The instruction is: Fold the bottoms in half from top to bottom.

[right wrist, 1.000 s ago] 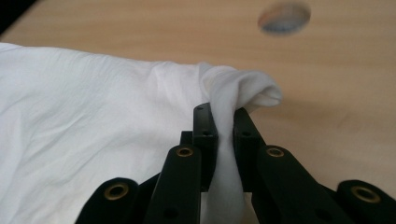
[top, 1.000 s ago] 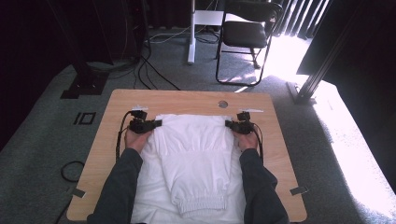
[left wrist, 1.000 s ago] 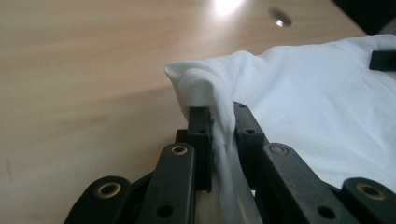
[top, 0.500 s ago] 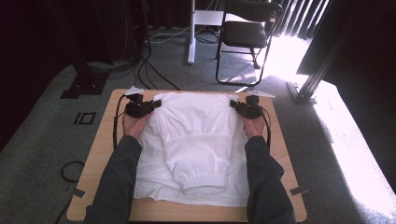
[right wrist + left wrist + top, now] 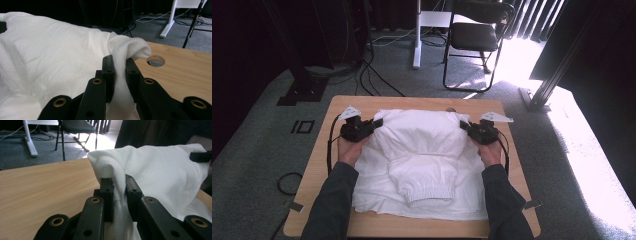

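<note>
Item: white garment [image 5: 422,165], a soft cotton top of sweatshirt kind, lying spread on the wooden table [image 5: 412,102]; its ribbed hem [image 5: 426,194] is folded up toward the middle, and its far edge is raised off the board between the two grippers.

Handling, as judged: light, limp, no stiffness of its own; it will sag and drape wherever unsupported, so two holds set well apart keep the edge straight; not fragile; cloth bunched in a pinch can slip if pulled hard; best taken at the outer corners of the far edge, as it is now.

Left gripper [image 5: 119,186]: jaws nearly closed, pinching a gathered fold of the garment; seen at the left far corner in the high view [image 5: 377,122].

Right gripper [image 5: 119,67]: jaws likewise nearly closed on a bunched fold at the right far corner [image 5: 464,125].

Surroundings: round hole [image 5: 155,60] in the tabletop just beyond the right-hand hold; black chair [image 5: 477,37] and white stand [image 5: 417,35] on the carpet beyond the table, well apart; cables [image 5: 377,80] on the floor; bright sunlight at right.

Obstructions: none on the board; the trailing gripper cables lie near the cloth edges and could, at a guess, catch a fold.
</note>
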`<state>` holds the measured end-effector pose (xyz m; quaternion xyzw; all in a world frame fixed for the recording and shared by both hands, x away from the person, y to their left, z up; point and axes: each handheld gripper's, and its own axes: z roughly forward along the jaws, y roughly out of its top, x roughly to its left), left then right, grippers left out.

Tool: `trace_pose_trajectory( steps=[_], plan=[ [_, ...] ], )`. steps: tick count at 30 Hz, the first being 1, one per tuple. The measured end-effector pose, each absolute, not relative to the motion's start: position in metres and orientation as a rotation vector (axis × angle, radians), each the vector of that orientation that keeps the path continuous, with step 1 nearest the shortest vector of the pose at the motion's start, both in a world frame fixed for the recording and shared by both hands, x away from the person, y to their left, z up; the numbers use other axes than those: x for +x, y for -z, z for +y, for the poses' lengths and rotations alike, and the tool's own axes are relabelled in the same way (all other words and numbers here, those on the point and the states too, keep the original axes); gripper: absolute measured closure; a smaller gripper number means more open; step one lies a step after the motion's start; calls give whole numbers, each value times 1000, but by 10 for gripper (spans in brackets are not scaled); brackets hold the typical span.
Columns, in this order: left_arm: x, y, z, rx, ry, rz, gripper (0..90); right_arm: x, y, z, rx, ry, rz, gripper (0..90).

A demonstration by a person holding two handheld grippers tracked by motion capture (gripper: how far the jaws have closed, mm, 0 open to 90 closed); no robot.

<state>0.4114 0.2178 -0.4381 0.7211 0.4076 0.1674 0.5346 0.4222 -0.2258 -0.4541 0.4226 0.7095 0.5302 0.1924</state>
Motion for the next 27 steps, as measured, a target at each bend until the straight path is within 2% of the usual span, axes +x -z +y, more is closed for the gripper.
trace_pose_trajectory(
  steps=[16,23,25,26,27],
  plan=[
    [304,458,226,1730,-332,858,809,319,470,-241,1052,-1569,1986,816],
    [276,495,231,1801,-253,926,797,280,504,-236,1052,-1494,2084,812],
    [273,504,230,1821,-230,950,772,274,514,-235,1079,-1478,2122,804],
    [272,506,230,1816,-219,955,730,271,518,-235,1089,-1461,2137,788],
    [272,505,232,1804,-223,960,665,270,520,-235,1101,-1448,2148,731]
  ],
)
